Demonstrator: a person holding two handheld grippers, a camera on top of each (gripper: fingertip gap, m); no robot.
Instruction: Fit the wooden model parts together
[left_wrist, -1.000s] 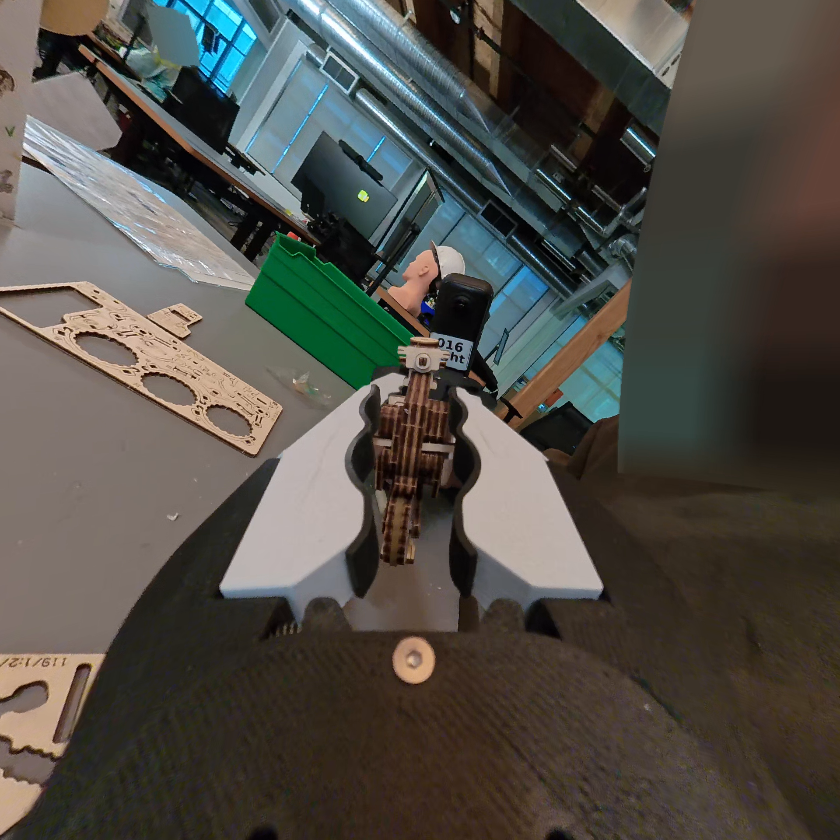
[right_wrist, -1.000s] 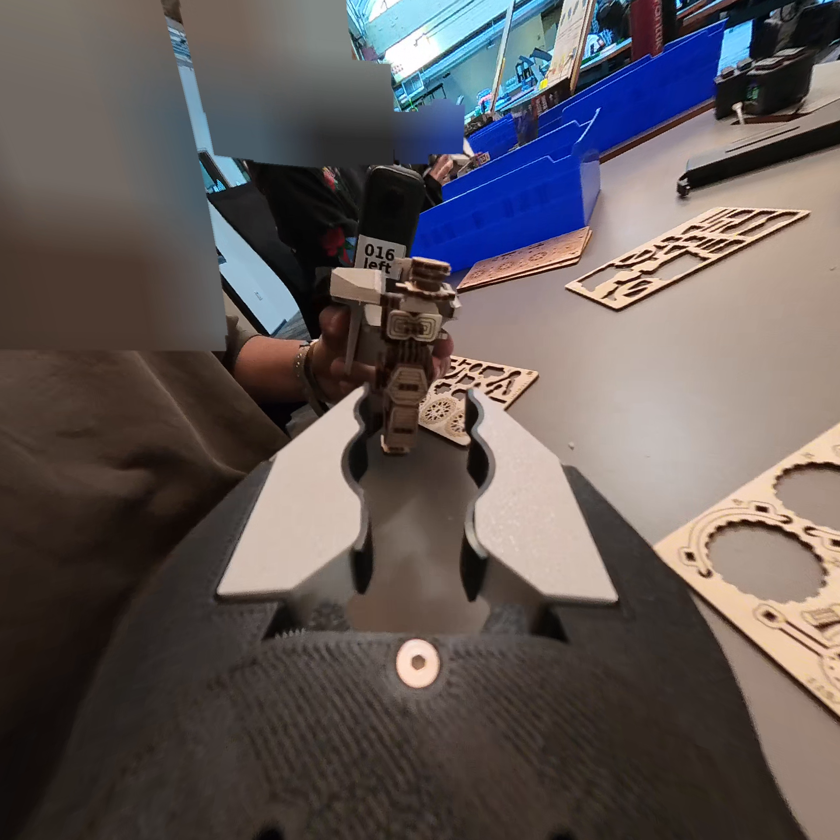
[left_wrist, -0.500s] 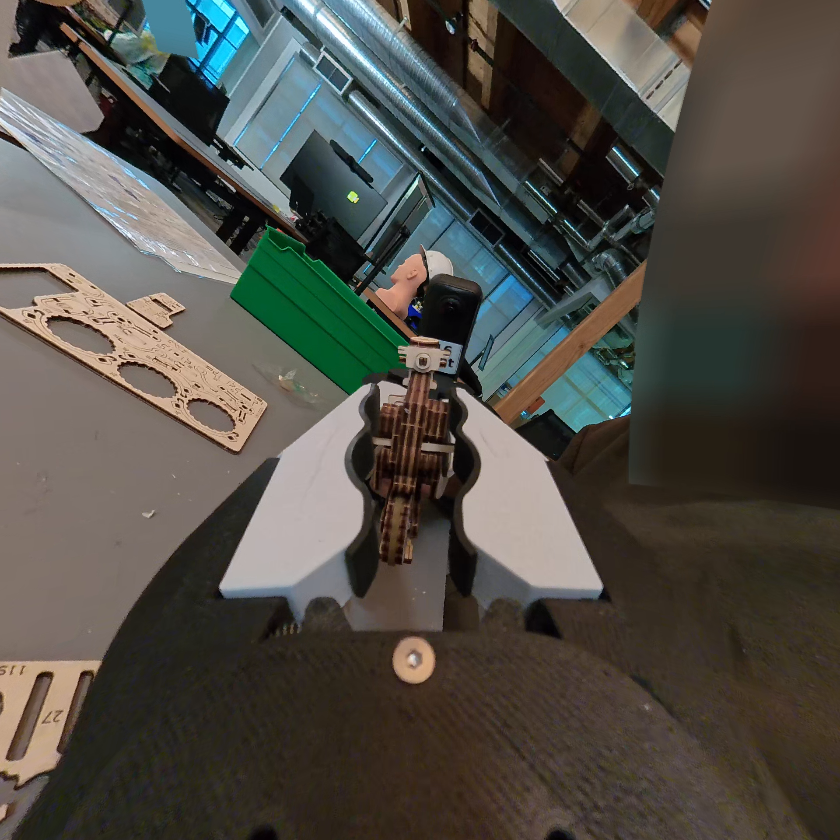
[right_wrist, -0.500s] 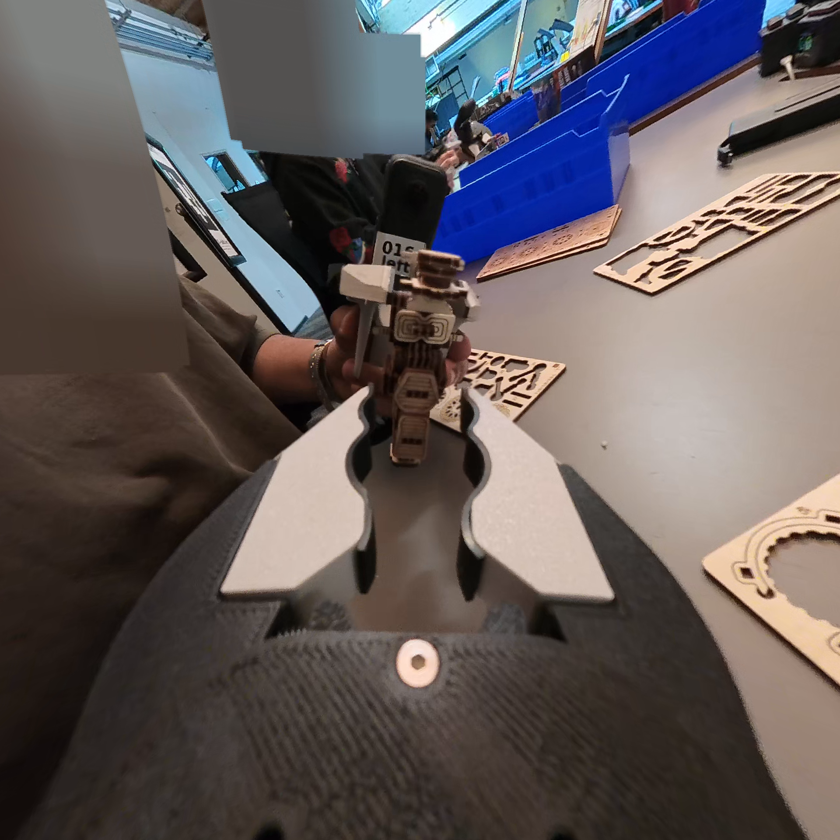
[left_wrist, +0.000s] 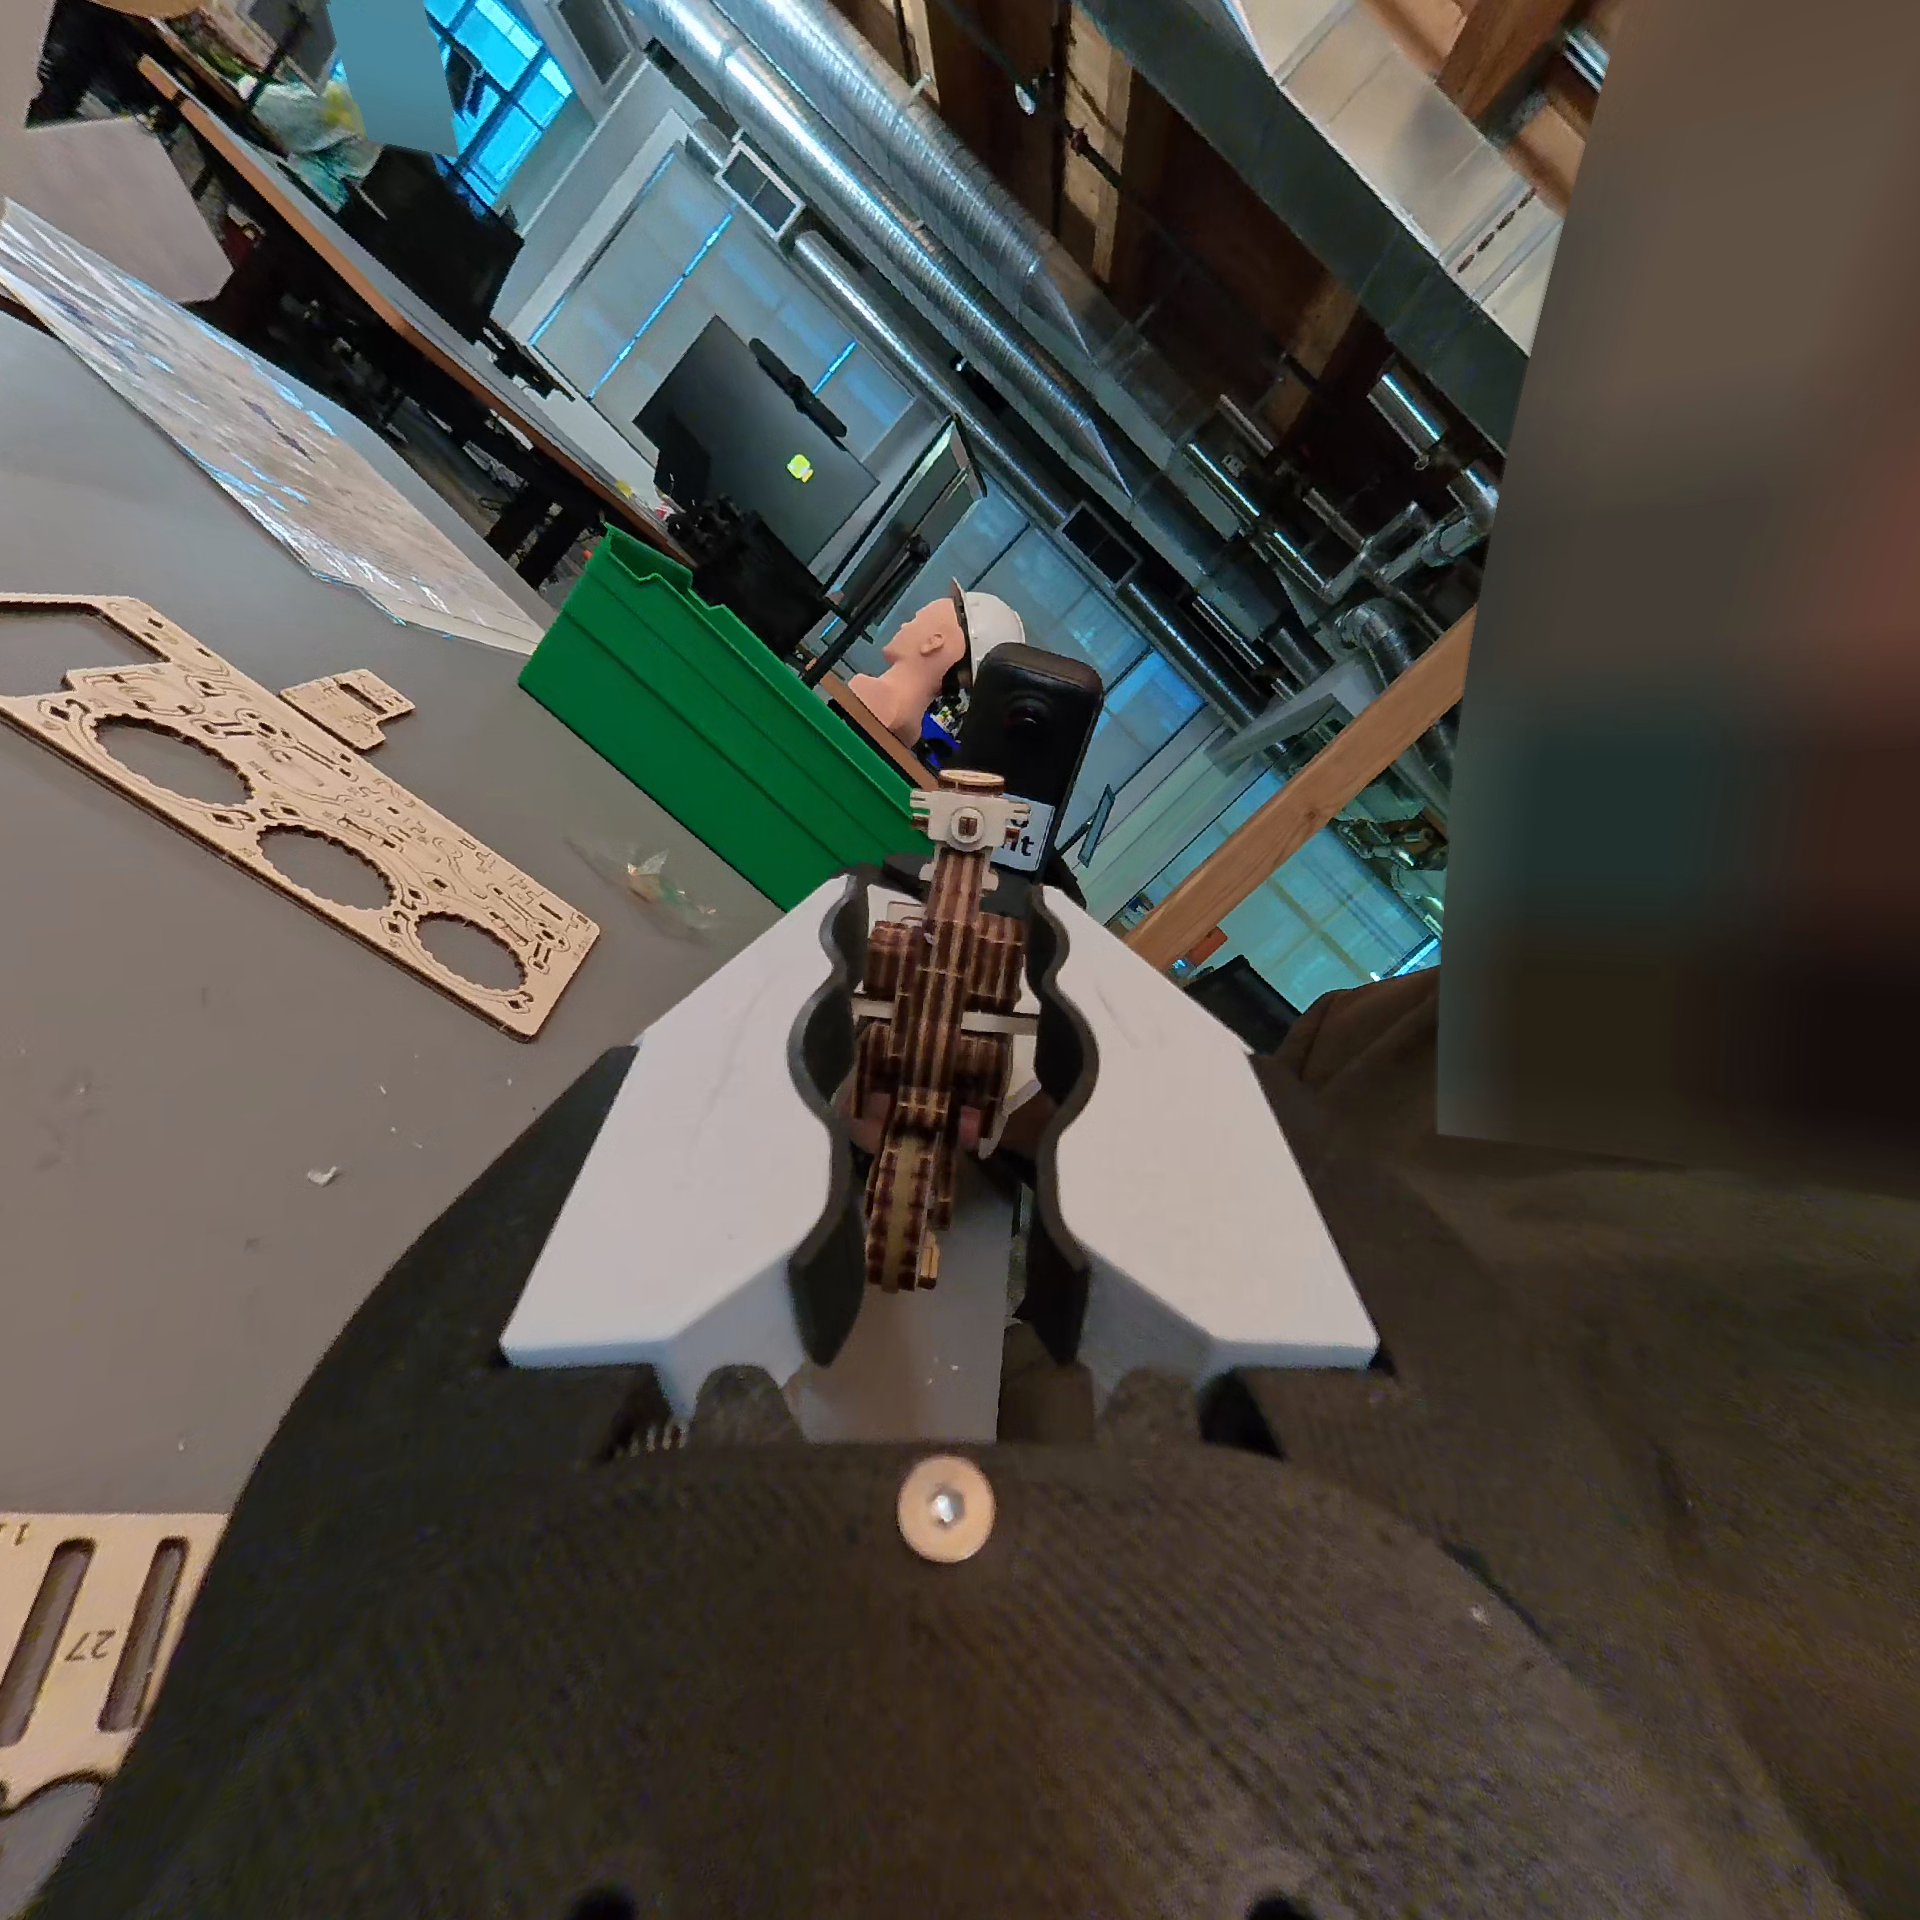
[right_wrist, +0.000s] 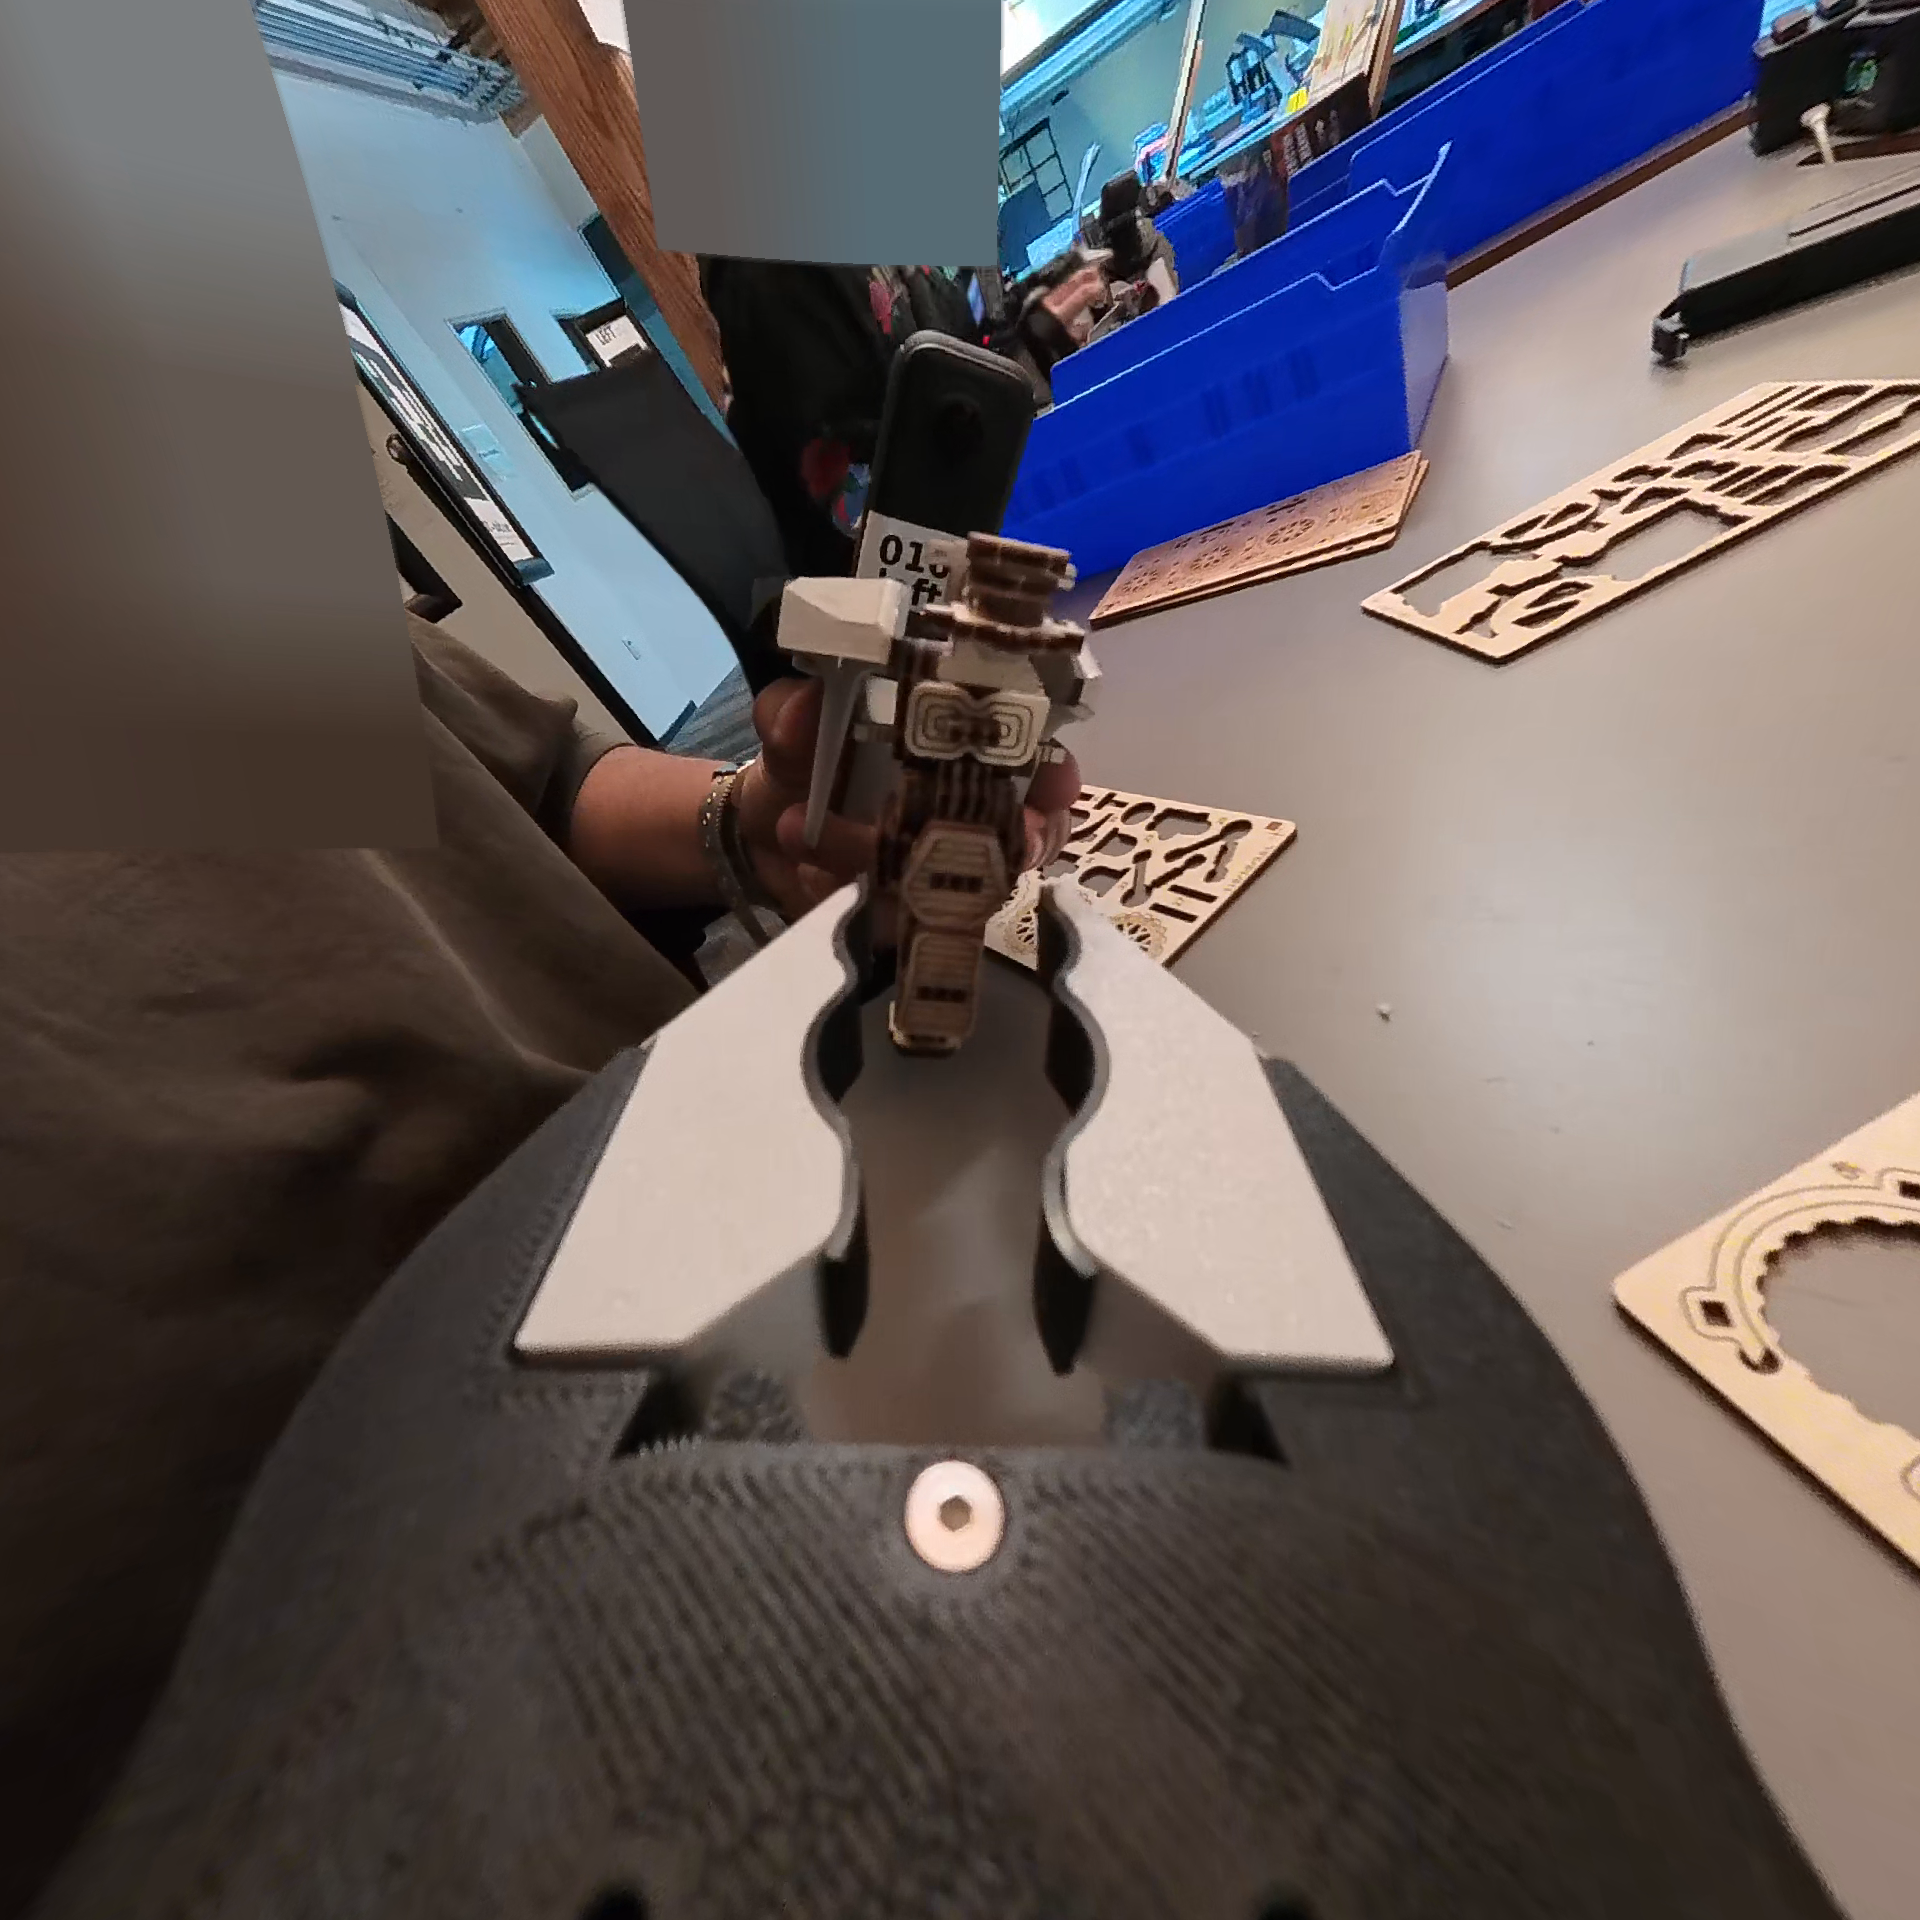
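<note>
So the left hand-held gripper (left_wrist: 940, 914) is clamped on the wooden model (left_wrist: 935, 1049), a stacked plywood piece held edge-on between the two grey fingers (left_wrist: 727, 1174), up in the air above the grey counter (left_wrist: 208, 1091). From the right wrist view you get the model's front (right_wrist: 951, 831), with its engraved plates, and a hand (right_wrist: 790, 800) wrapped round the left unit behind it.

The right hand-held gripper (right_wrist: 951, 914) sits with its fingers apart. The model's lower tip hangs in the gap at the fingertips, and I can't see it touching either side.

Other stuff on the counter: a punched-out sheet (left_wrist: 312, 821) with three round holes off to the left, a green bin (left_wrist: 717, 727) behind it, and a crumpled bit of clear wrap (left_wrist: 655, 883) near the bin. On the right side there's a blue bin (right_wrist: 1247, 426), a stack of uncut sheets (right_wrist: 1268, 545) in front of it, and more empty sheets (right_wrist: 1662, 509) spread around.
</note>
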